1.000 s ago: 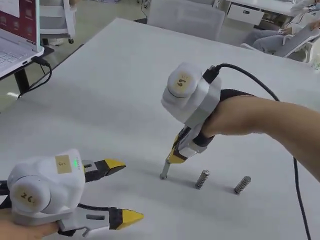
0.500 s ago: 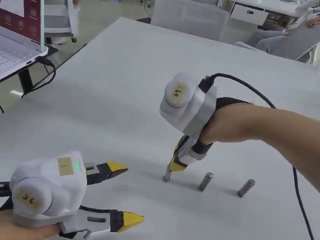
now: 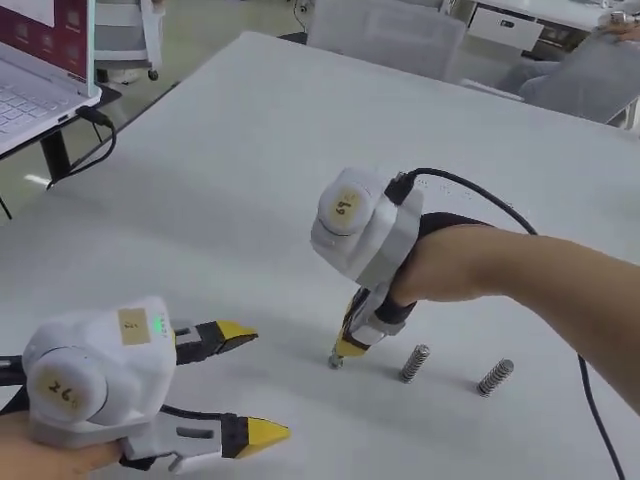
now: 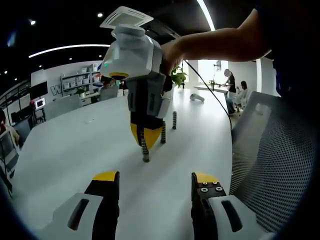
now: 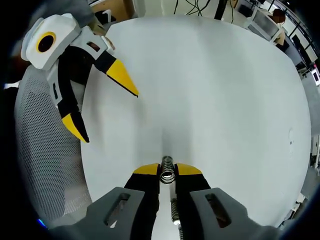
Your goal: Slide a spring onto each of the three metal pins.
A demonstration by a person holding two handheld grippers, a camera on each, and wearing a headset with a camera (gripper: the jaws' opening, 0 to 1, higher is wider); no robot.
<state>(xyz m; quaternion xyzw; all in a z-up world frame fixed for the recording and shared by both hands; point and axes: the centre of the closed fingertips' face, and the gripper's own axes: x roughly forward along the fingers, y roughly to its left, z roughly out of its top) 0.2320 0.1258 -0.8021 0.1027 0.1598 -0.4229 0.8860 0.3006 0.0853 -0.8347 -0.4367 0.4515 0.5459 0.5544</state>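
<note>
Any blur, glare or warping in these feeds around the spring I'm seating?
Head view: even light, sharp, soft shadow beside the right tool. Left gripper view: heavy fisheye bending, bright window behind, yet the spring reads clearly. Right gripper view: table washed near-white, the spring slightly soft close to the lens.

Open table (image 3: 230,180) beyond right gripper (image 3: 345,352); two springs (image 3: 415,363) stand just right.
</note>
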